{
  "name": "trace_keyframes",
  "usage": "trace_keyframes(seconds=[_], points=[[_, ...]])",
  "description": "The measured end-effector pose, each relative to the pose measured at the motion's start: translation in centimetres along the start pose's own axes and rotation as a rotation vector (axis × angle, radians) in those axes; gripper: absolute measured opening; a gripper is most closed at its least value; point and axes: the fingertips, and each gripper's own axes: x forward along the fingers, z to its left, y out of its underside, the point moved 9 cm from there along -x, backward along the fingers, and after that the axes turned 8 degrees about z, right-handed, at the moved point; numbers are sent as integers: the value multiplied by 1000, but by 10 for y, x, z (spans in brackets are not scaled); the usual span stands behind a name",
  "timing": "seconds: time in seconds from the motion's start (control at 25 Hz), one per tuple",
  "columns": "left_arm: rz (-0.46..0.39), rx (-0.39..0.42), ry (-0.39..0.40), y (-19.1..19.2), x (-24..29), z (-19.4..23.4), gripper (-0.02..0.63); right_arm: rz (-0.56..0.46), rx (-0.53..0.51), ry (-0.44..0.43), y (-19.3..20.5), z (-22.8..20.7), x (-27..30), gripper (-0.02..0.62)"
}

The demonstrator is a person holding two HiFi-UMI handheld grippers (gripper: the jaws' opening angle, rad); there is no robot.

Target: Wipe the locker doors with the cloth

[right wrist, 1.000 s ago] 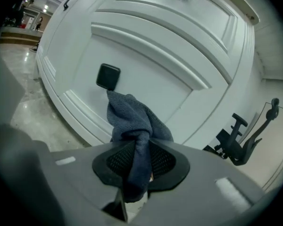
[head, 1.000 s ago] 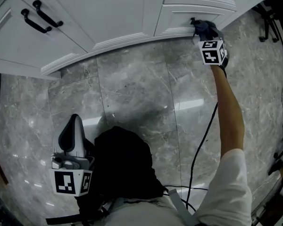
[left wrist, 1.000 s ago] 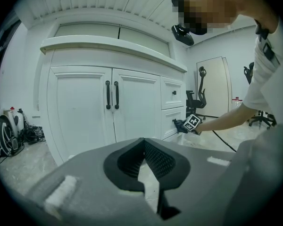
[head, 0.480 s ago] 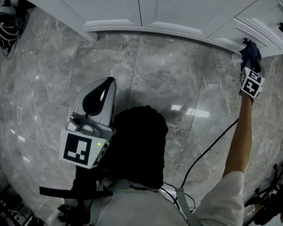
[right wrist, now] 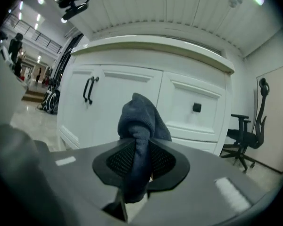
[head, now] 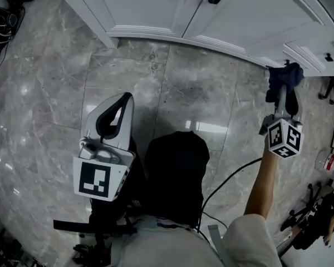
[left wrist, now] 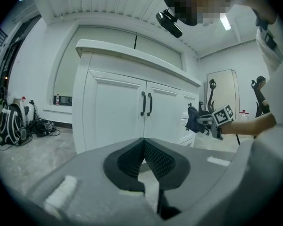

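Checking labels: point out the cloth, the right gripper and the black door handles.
cloth (right wrist: pixel 142 119), right gripper view, bunched part above the jaws.
right gripper (head: pixel 285 98), head view, midway between its fingertips.
black door handles (left wrist: pixel 143 103), left gripper view, the left handle's bar.

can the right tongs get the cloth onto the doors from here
Probably yes: the right tongs grip the cloth facing the doors, apart from them, with only floor between.
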Motion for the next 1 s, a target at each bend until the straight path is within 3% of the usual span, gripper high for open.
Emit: trace_keyframes(seconds=[0.16, 0.32, 0.48, 0.6, 0.76, 1.0], points=[[16, -55, -31, -63, -35, 21, 2, 20, 53, -49, -64, 42, -31, 78], [66, -78, -17, -160, -76, 14, 2, 51, 39, -98, -149, 59, -82, 78], [81, -31, 5, -281, -121, -9, 2, 96, 58, -159, -240, 50, -144, 78], [106, 36, 18, -367, -148, -36, 2, 118, 40, -198, -314, 18, -190, 78], [21, -19, 1, -460, -178, -65, 2, 75, -4, -227, -401, -15, -251, 79], [-63, -16, 19, -540, -233, -108, 2, 35, -14, -259, -478, -37, -325, 80]])
